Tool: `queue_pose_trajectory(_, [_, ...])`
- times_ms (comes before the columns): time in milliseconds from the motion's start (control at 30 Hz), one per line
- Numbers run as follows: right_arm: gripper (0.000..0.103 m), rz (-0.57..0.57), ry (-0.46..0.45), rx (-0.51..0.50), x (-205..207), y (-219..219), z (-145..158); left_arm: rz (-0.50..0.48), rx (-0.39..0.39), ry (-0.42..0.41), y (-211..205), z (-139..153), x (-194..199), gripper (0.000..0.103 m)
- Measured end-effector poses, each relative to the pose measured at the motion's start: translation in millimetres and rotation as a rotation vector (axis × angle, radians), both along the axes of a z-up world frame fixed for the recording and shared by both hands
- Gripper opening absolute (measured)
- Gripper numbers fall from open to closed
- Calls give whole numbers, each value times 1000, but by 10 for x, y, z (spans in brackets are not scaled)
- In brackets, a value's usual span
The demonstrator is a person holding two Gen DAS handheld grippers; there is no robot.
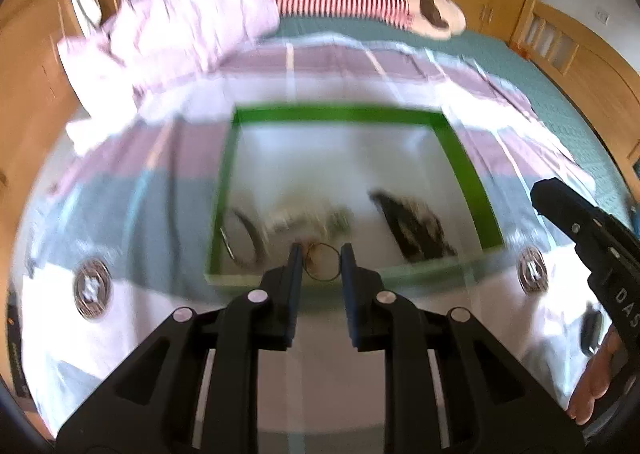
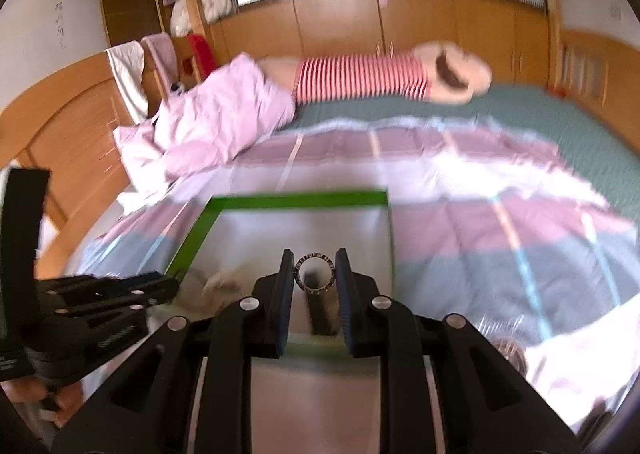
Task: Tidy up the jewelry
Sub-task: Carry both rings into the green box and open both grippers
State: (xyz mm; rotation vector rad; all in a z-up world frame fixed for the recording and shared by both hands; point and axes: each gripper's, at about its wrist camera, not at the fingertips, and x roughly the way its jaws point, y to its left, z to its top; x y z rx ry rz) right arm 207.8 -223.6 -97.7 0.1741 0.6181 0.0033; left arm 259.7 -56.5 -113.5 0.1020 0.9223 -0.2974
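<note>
The right gripper holds a studded ring upright between its narrow fingers, above the green-rimmed tray on the bed. The left gripper pinches a thin wire hoop over the tray's near edge.

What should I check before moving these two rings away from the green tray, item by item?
1. Right gripper pinches the studded ring between both pads: ok.
2. Left gripper pinches the thin ring: it sits between the pads, contact on both sides looks right, but blur hides detail: cannot tell.
3. Both rings lifted above the green tray: ok.
4. Other jewelry stays in the tray, dark bracelet and bangle: ok.
5. Grippers apart from each other: ok.
6. A place to set the rings down: cannot tell, none shows in these views.
</note>
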Motion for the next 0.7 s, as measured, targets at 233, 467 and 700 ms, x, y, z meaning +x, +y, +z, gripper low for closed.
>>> queue_pose_trajectory(233, [21, -31, 63, -28, 404, -13, -262, 60, 48, -171, -70, 42, 302, 20])
queue_pose_trajectory(467, [21, -23, 123, -33, 566, 73, -513, 76, 77, -110, -23, -284, 507, 20])
queue_pose_trajectory(700, [21, -6, 179, -55, 624, 122, -658, 80, 112, -64, -41, -526, 589, 20])
